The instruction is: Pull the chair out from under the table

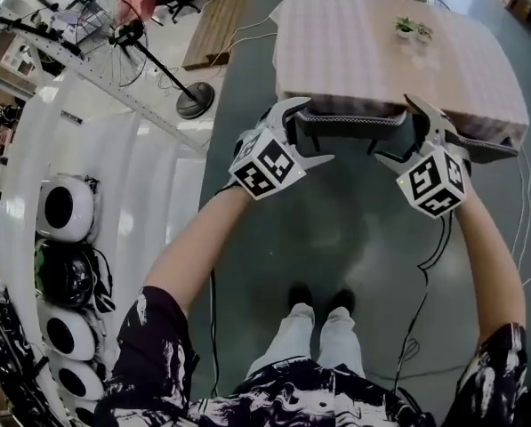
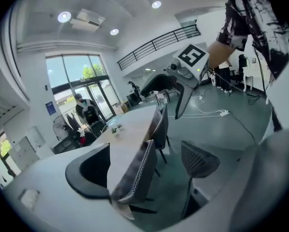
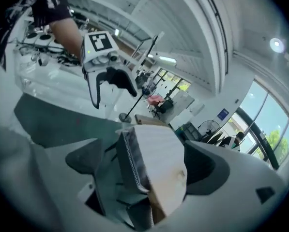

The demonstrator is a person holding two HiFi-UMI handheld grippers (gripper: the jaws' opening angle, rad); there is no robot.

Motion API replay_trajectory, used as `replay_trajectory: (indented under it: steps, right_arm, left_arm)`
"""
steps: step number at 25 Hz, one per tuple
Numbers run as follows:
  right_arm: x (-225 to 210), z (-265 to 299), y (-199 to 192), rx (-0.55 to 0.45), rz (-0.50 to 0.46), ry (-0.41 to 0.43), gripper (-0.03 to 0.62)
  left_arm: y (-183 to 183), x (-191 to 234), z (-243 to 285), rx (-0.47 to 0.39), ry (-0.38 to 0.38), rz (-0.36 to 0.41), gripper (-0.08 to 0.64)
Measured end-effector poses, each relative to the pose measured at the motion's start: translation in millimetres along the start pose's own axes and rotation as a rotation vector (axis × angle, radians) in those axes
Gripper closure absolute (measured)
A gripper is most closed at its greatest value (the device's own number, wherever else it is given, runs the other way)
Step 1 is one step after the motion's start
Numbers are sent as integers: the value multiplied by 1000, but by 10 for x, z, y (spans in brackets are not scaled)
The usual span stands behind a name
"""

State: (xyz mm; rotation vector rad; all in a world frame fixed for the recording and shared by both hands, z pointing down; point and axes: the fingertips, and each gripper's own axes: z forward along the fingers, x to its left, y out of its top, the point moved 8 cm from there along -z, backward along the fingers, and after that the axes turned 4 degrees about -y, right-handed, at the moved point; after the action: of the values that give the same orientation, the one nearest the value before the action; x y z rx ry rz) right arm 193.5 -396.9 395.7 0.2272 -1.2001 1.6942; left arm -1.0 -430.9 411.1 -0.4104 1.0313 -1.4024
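Straddling chair (image 1: 347,123): left tool (image 1: 317,132), right tool (image 1: 394,129).

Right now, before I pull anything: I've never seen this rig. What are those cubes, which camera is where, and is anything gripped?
There is no robot arm: a person holds a two-jaw gripper in each hand, and the marker cubes are part of them. The downward picture comes from a head camera; the other two ride on the grippers, looking along their jaws. The left gripper and right gripper sit at the chair back, tucked under the table, which carries small potted plants. Both pairs of jaws stand apart around the chair back, so nothing is clamped yet.
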Motion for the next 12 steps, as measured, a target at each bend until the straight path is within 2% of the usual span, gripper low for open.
replay_trajectory:
  steps: [3,6,9,12]
  right_arm:
    - [76,684,-304,141,-92,69,78]
    - [254,1268,-660,236,-171,134,78]
    - [492,1732,-1024,305,-240,185,78]
    - [646,2060,-1226,357,-273,231,80]
  left_arm:
    - [-330,35,493,18,-61,11,103]
    - [-701,13,1002,59,-95,25,113]
    - [-1023,78,1460,118,-96,44,148]
    - [-1184,268,1728,143,-78,20,170]
